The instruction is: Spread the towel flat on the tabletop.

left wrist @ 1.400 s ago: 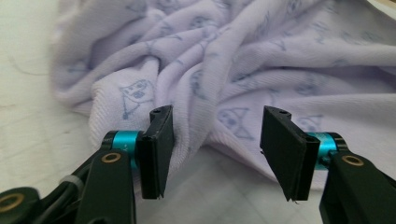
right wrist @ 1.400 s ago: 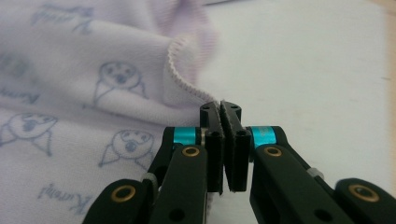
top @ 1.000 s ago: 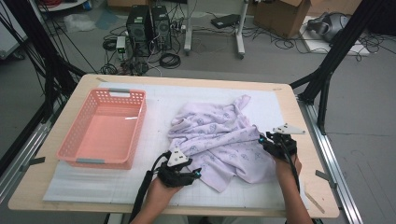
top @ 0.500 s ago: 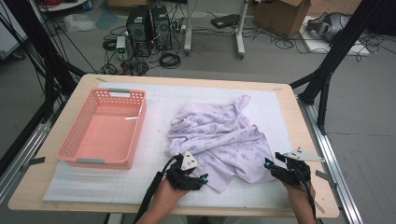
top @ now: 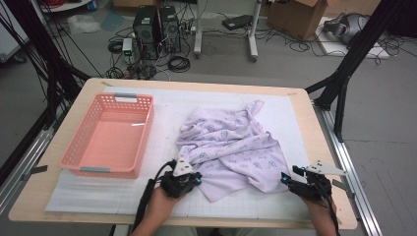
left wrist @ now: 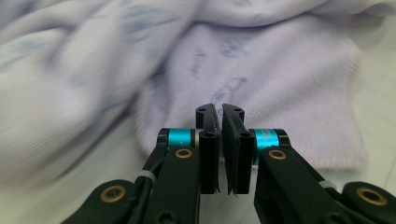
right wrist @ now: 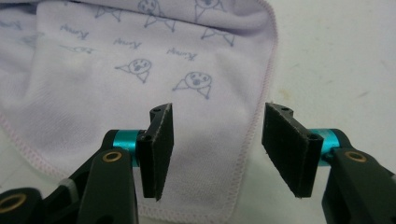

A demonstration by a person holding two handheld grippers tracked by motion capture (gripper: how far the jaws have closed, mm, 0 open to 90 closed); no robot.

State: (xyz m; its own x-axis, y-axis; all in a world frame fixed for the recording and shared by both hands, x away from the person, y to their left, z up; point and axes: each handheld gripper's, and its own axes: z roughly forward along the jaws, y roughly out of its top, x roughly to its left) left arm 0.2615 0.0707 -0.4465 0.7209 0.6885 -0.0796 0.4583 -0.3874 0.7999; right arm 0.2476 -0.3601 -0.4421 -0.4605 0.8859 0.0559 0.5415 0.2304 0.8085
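A lilac cloth [top: 233,150] printed with small blue animal faces is seen crumpled near the middle of a wooden table [top: 314,147], which is covered by a white gridded mat [top: 88,189]. Seen from the high view, the cloth's long axis runs from about 7 o'clock to 1 o'clock, with one twisted corner pointing toward 1 o'clock and a flat flap reaching the near edge at 6 o'clock. An empty pink plastic basket [top: 74,152] is set at 9 o'clock of the cloth, just beside it but apart. Beyond the table, at 12 o'clock, computer towers [top: 157,24], tangled cables and a cardboard box [top: 300,17] are seen on the floor. Black frame legs stand at both sides of the table.

The left gripper [top: 195,180] is held at the cloth's near-left edge; in the left gripper view [left wrist: 220,140] its jaws are pressed together with no fabric seen between them, and the cloth [left wrist: 261,88] lies just ahead, partly blurred. The right gripper [top: 285,178] is held at 4 o'clock of the cloth, beside its hemmed edge. In the right gripper view [right wrist: 217,149] its jaws are spread wide apart, with the stitched hem [right wrist: 261,107] of the cloth [right wrist: 116,60] lying under the gap between them.
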